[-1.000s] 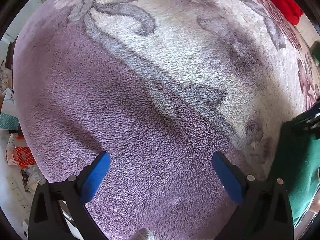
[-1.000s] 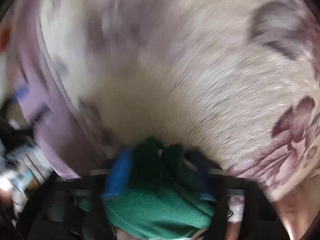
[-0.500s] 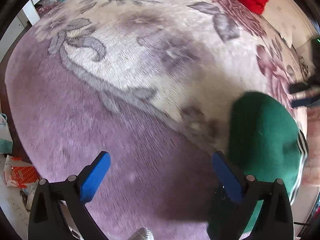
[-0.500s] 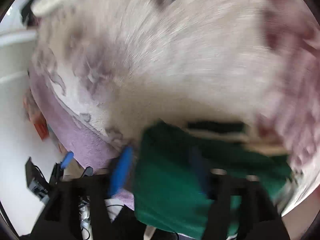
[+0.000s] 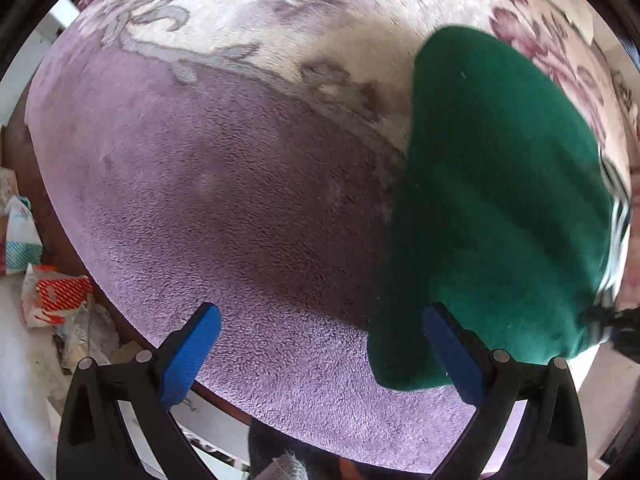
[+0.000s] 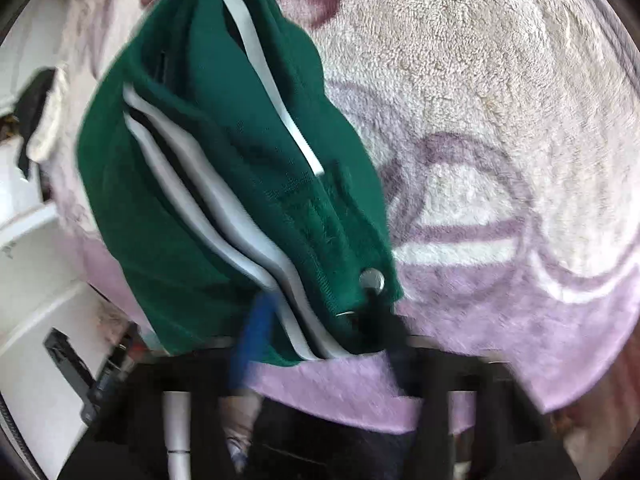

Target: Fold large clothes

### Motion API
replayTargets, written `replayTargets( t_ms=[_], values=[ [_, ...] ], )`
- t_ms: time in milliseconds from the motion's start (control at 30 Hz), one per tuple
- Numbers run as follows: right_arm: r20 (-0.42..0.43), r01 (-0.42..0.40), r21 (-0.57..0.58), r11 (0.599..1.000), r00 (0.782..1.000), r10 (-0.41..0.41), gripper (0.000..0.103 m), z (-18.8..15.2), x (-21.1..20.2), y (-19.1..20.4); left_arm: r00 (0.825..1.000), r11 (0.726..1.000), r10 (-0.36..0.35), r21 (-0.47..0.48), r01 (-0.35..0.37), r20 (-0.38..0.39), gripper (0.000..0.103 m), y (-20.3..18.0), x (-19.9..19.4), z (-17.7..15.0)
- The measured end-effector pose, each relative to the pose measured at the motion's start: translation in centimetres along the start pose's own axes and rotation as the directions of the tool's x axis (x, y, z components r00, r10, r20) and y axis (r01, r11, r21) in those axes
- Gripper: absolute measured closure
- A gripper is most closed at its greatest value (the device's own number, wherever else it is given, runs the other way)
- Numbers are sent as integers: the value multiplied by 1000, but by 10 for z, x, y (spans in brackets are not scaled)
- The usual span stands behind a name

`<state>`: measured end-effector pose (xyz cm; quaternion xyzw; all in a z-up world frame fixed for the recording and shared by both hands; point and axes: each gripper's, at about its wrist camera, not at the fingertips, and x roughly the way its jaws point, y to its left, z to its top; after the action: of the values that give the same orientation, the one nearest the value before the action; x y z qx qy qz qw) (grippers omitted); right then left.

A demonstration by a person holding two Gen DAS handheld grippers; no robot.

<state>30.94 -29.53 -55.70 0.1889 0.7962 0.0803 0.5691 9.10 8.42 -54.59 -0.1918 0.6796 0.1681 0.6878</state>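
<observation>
Green garment [image 6: 192,184] bunched and lifted above the floral blanket [image 5: 224,208], right gripper [image 6: 316,332] clamping its edge, left gripper [image 5: 320,352] wide open, empty; folding barely begun.

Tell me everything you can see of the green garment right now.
The green garment is a dark green, fleecy-looking piece with white and dark stripes along one side and a metal snap near its lower edge. It is bunched and hanging, pinched at that edge in the right gripper, whose jaws are closed on it, blurred by motion. In the left wrist view it drapes down over the purple floral blanket, beside the open, empty left gripper. Whether it touches the blanket is unclear.
</observation>
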Motion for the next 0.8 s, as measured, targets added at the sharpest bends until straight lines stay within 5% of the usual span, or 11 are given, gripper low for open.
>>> replayTargets(
  t_ms=[133,333,400,467,633,733,800],
  values=[
    [49,77,-38,996,996,-75,81,-13,-10,-17,995,995,94,23,-94,-10,0,-12,10,-2],
    [0,71,-132,989,997,-72,67,10,-8,-16,997,998,59,-31,-58,49,0,-8,-18,11],
    [57,84,-194,977,996,-75,34,13,-23,-10,996,999,50,-17,-49,78,0,-10,-20,21],
    [120,37,-240,970,993,-8,16,31,-42,-11,995,1000,27,-2,-27,97,0,-15,-15,37],
    [103,-126,-306,944,981,165,8,83,-20,1,990,997,-59,54,52,131,0,-32,8,78],
    [17,-137,-345,928,988,153,0,109,18,2,985,988,-139,76,132,103,0,-37,25,90],
    [-54,-228,-324,918,973,223,0,121,35,-12,974,976,-211,77,204,89,0,-34,32,89]
  ],
)
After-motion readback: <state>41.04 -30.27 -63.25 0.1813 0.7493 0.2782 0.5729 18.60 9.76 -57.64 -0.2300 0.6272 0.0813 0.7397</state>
